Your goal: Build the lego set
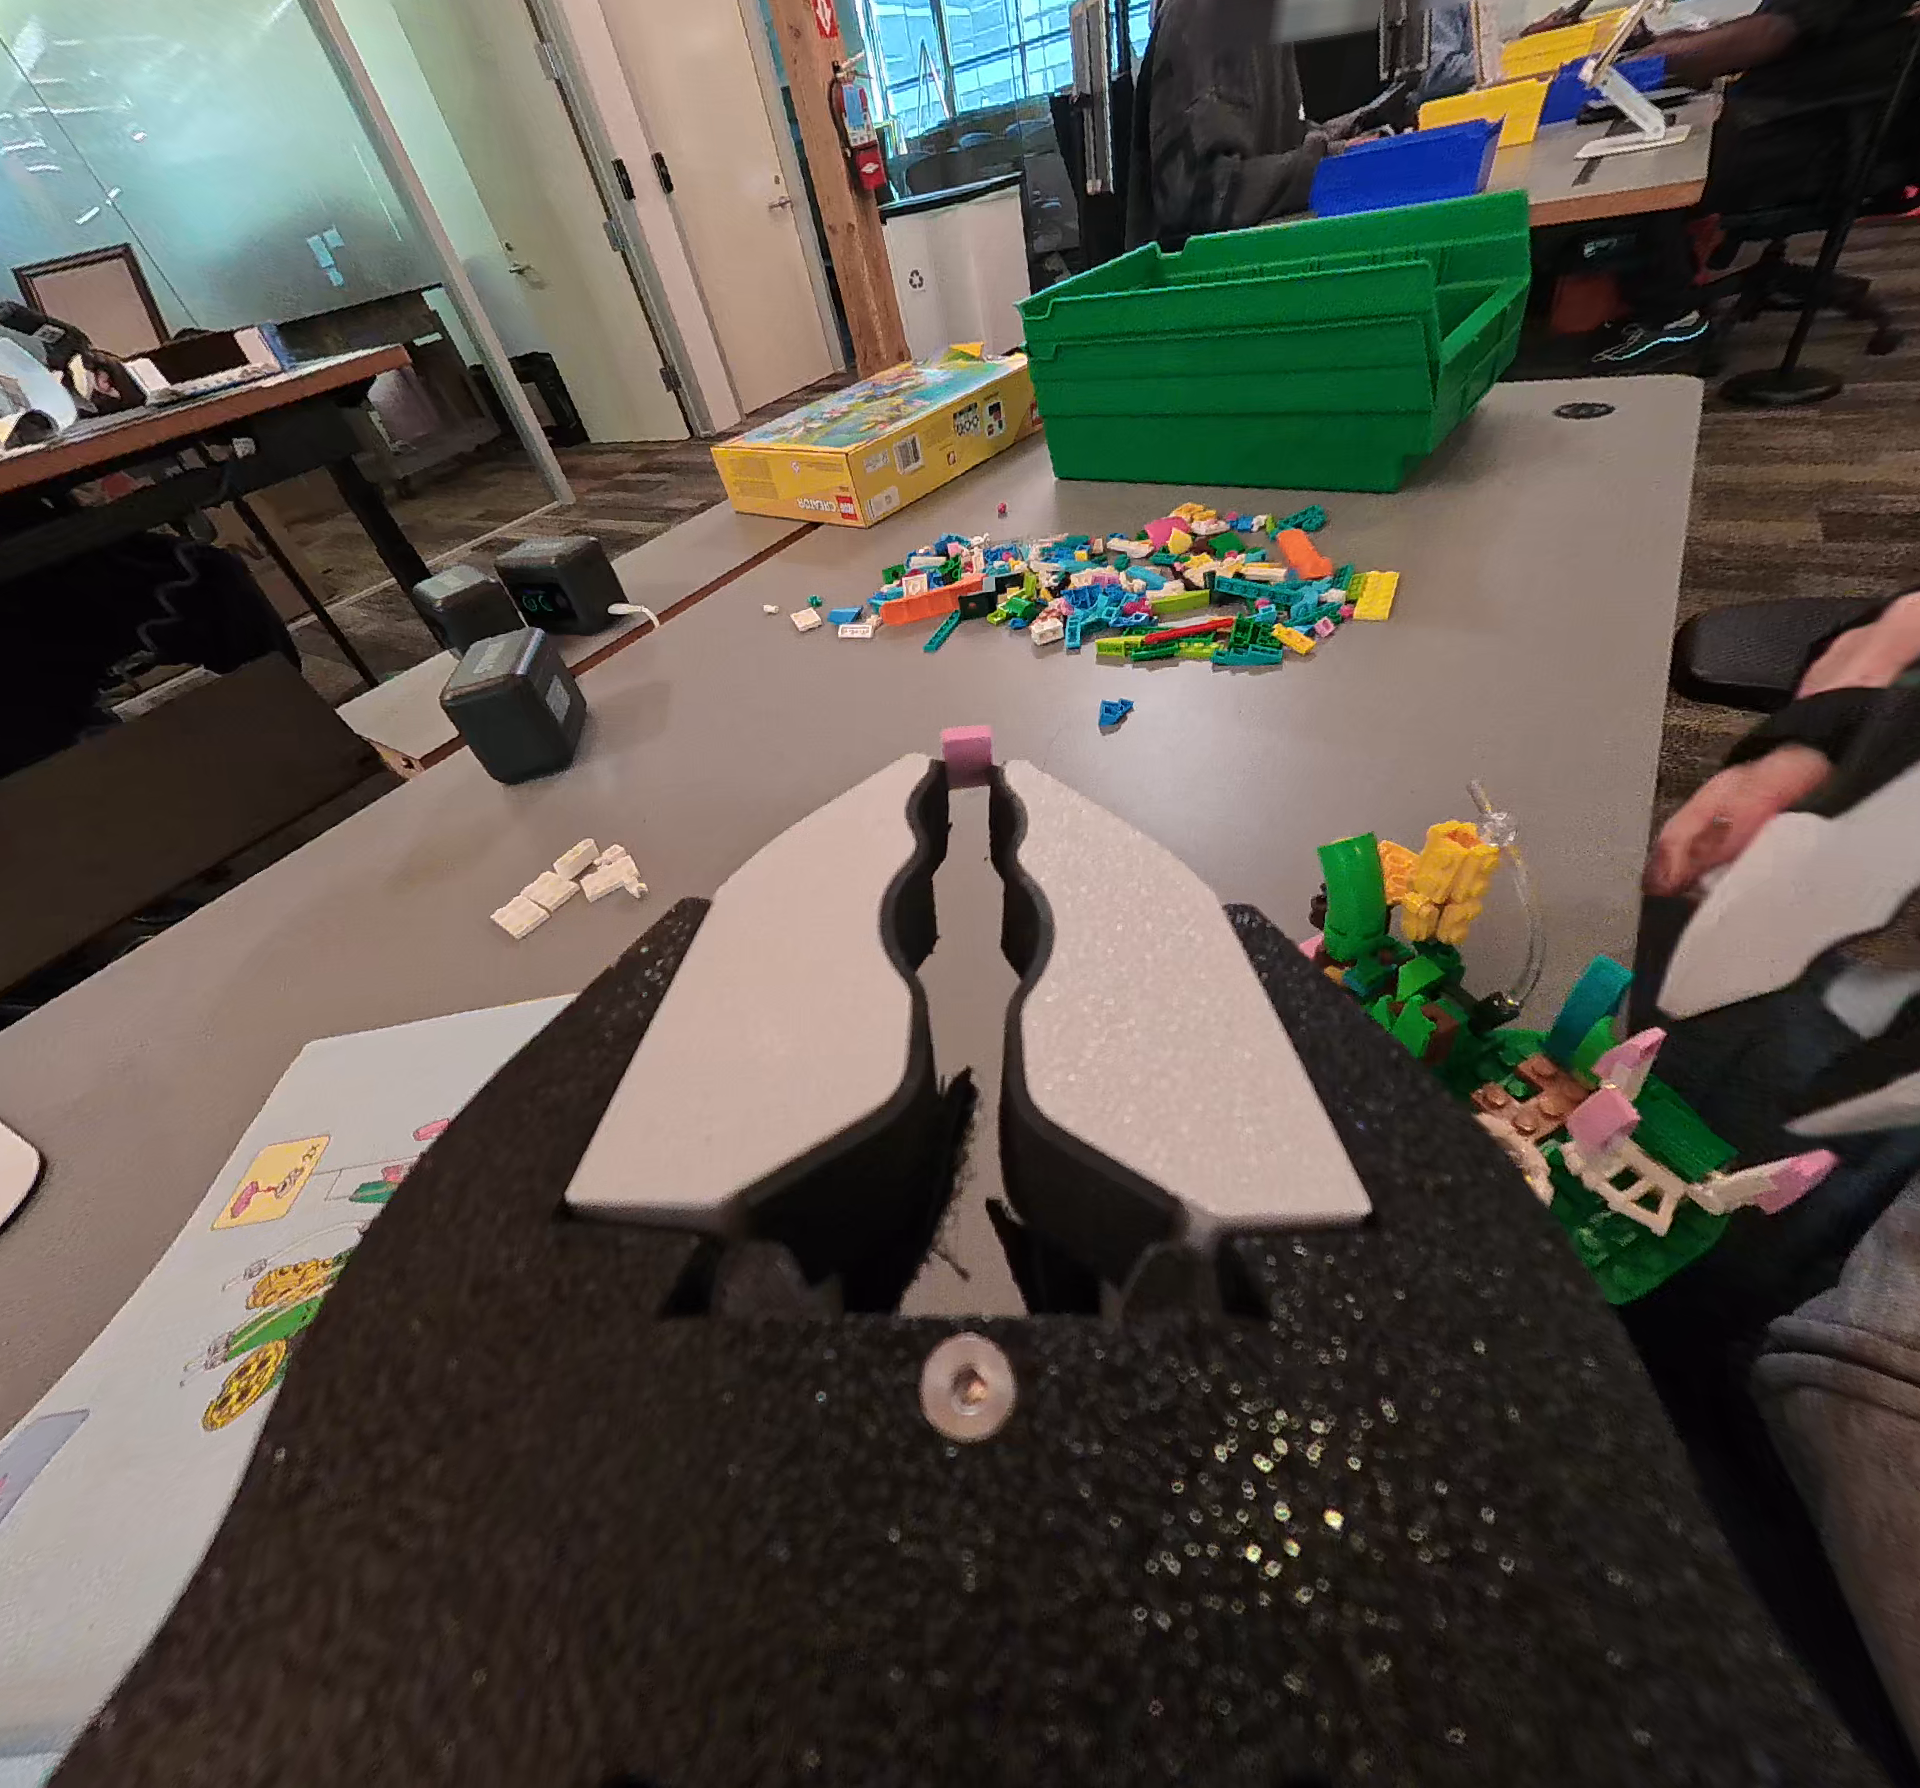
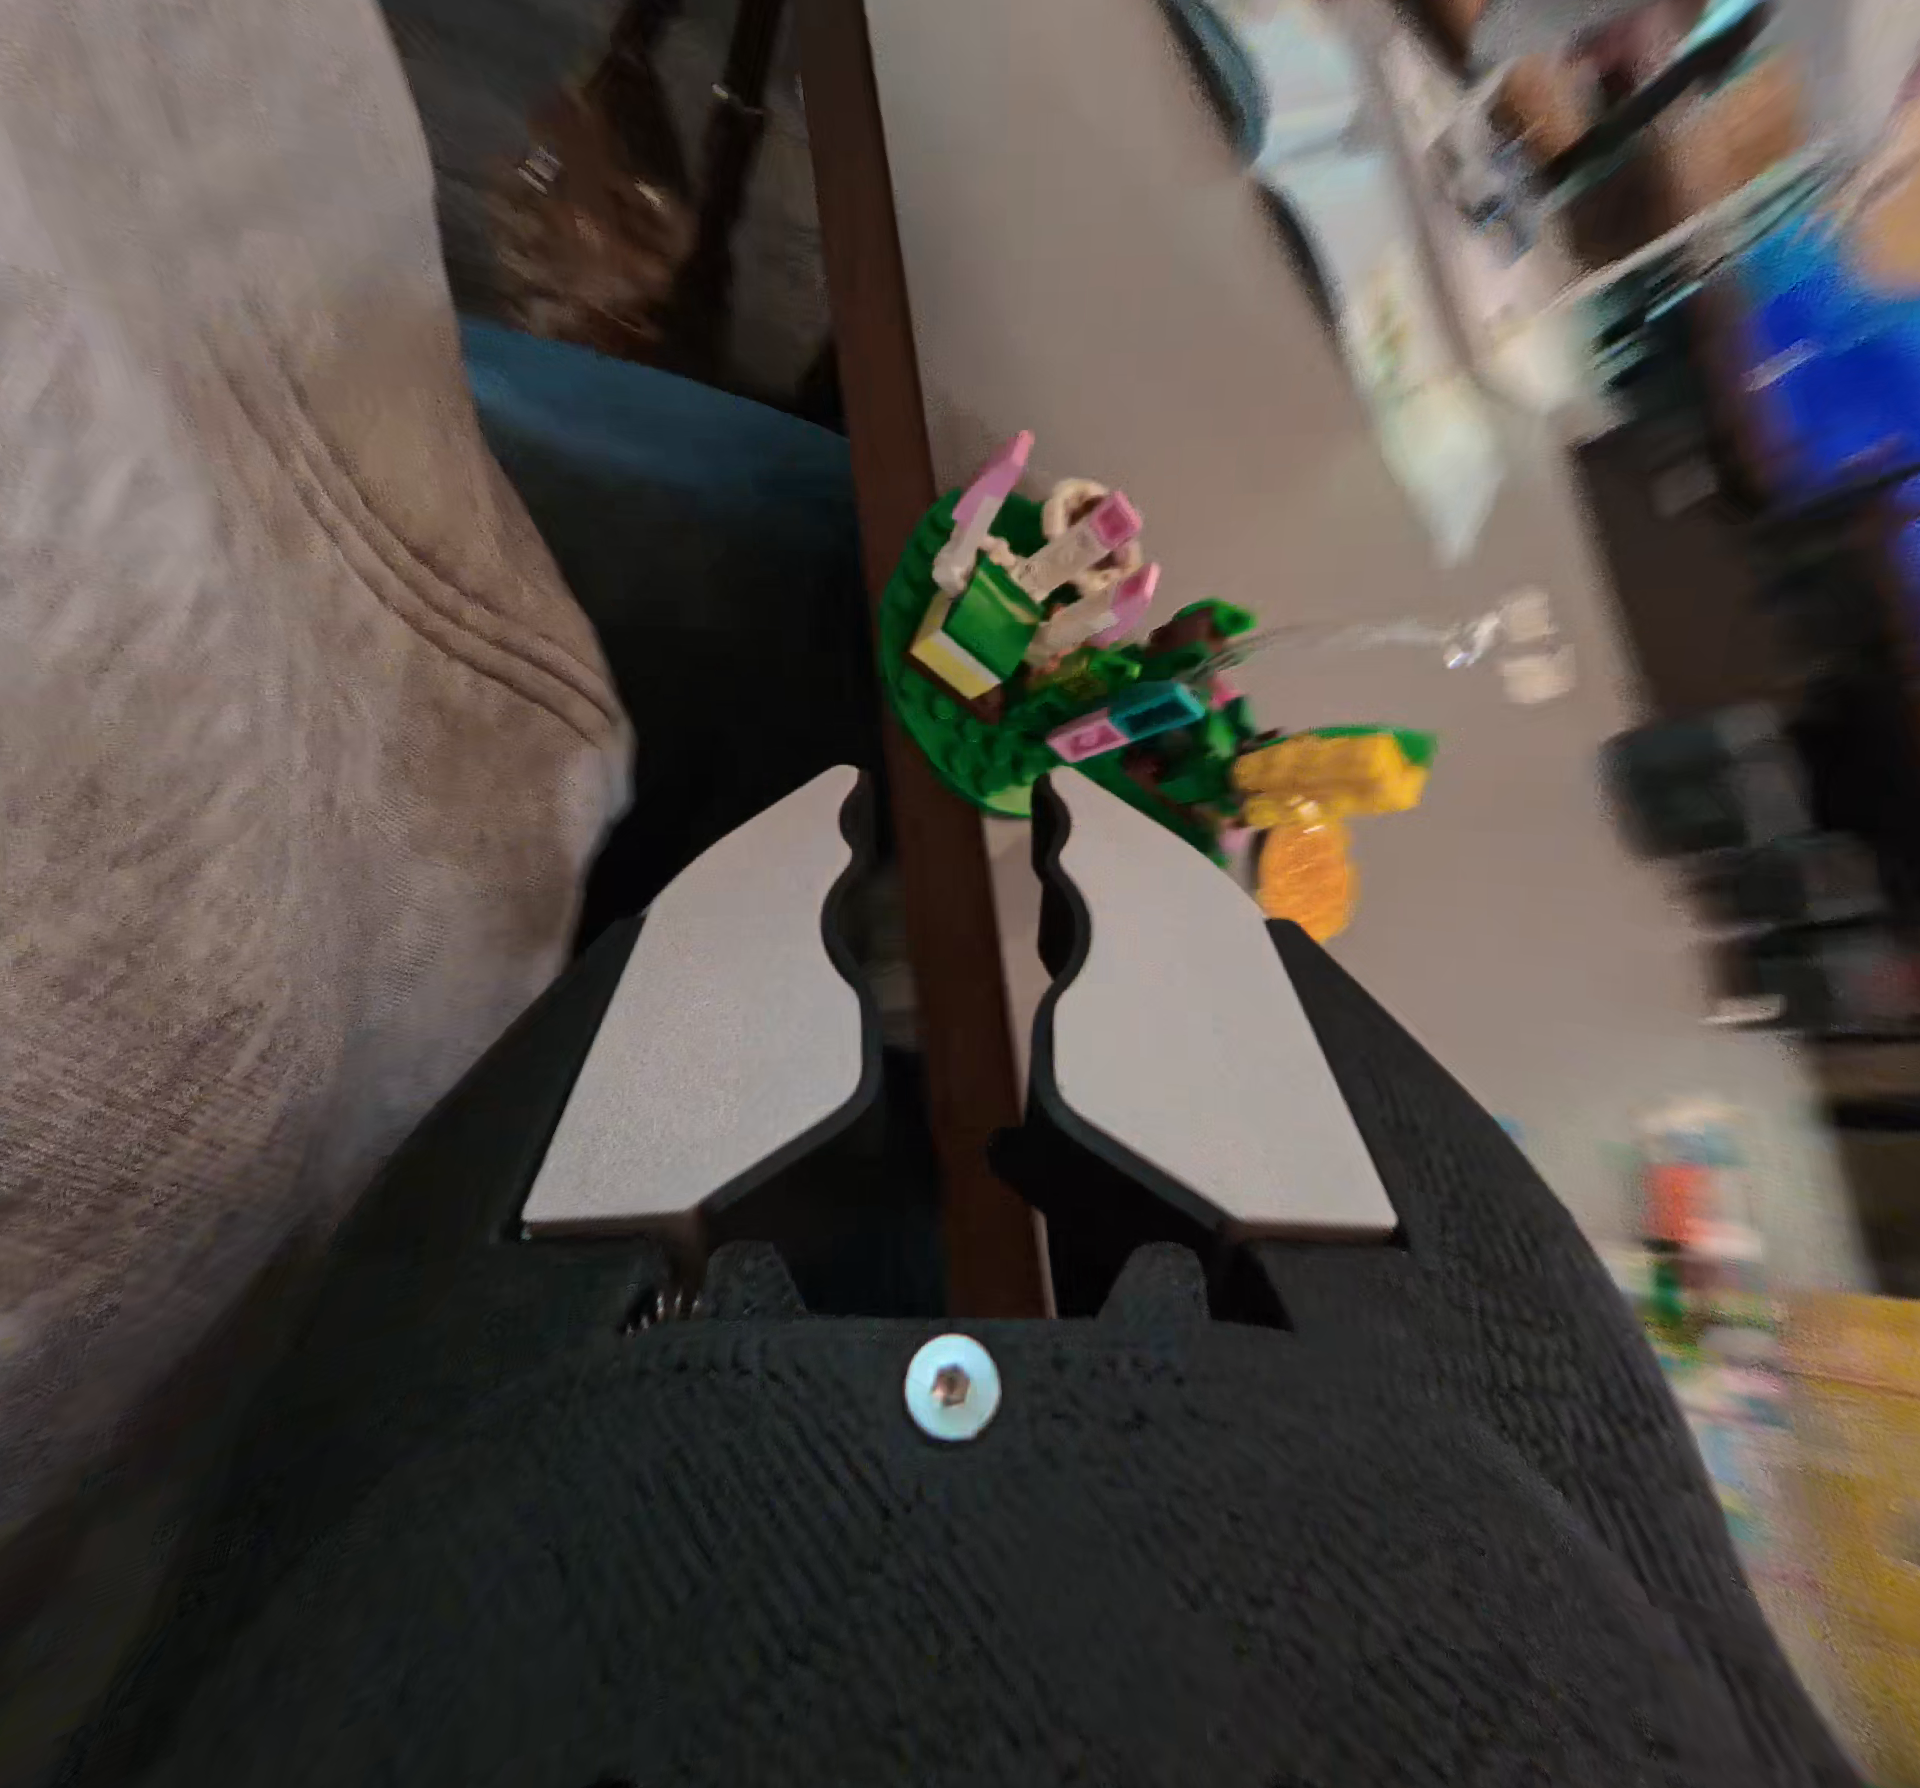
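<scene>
My left gripper (image 1: pixel 966 782) is shut on a small pink brick (image 1: pixel 966 751) at its fingertips and holds it above the grey table (image 1: pixel 1455 699). The partly built model (image 1: pixel 1496 1063), on a green base with yellow flowers, pink pieces and a white fence, stands at the table's near right edge. In the blurred right wrist view my right gripper (image 2: pixel 951 782) is open and turned on its side. It straddles the table's brown edge (image 2: pixel 883 284), with the model's green base (image 2: pixel 935 699) just ahead of its tips. One of its fingers (image 1: pixel 1787 907) shows right of the model in the left wrist view.
A pile of loose coloured bricks (image 1: pixel 1122 585) lies mid-table before stacked green bins (image 1: pixel 1278 356) and a yellow set box (image 1: pixel 873 450). White pieces (image 1: pixel 571 881), a blue piece (image 1: pixel 1114 712), black cubes (image 1: pixel 514 704) and the instruction booklet (image 1: pixel 208 1271) lie to the left. People sit at the far table.
</scene>
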Demonstrator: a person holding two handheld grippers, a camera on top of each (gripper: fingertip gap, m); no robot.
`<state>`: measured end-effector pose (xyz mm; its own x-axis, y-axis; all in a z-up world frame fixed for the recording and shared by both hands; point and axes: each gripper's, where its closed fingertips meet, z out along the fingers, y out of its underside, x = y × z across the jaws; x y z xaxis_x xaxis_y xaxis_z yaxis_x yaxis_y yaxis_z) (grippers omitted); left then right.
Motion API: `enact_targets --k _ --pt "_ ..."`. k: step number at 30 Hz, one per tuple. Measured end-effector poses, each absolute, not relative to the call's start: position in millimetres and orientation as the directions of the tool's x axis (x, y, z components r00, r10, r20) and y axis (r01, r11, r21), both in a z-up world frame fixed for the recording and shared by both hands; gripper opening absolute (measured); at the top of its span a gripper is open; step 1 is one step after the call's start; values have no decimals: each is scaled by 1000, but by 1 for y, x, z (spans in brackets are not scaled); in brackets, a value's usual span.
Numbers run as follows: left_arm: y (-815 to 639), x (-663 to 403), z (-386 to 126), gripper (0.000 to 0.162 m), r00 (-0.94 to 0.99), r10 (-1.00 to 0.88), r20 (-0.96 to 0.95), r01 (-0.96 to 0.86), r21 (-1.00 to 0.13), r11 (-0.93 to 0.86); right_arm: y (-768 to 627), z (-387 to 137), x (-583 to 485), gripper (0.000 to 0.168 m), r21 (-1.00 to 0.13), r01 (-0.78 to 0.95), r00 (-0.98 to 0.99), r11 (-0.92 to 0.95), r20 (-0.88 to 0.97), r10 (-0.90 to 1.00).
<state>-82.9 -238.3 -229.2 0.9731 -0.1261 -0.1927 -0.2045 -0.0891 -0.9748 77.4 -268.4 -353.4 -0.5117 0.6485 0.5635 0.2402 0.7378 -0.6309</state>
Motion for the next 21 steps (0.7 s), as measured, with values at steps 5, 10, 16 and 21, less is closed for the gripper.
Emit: enact_targets --k 5,10,16,21 --pt "-237 -82 -228 7 975 -134 -178 -190 -979 -81 -268 -341 72 21 -586 110 -393 803 717 576" --pt "-238 -78 -226 7 973 -143 -179 -191 -979 -75 -275 -355 68 23 -540 90 -450 837 727 518" --pt "-239 -71 -222 7 971 -160 -179 -190 -980 -60 -271 -362 65 22 -342 -26 -464 939 836 292" --pt "-239 -68 -221 7 969 -170 -181 -193 -980 -55 -268 -368 55 17 -160 -54 -401 986 908 125"
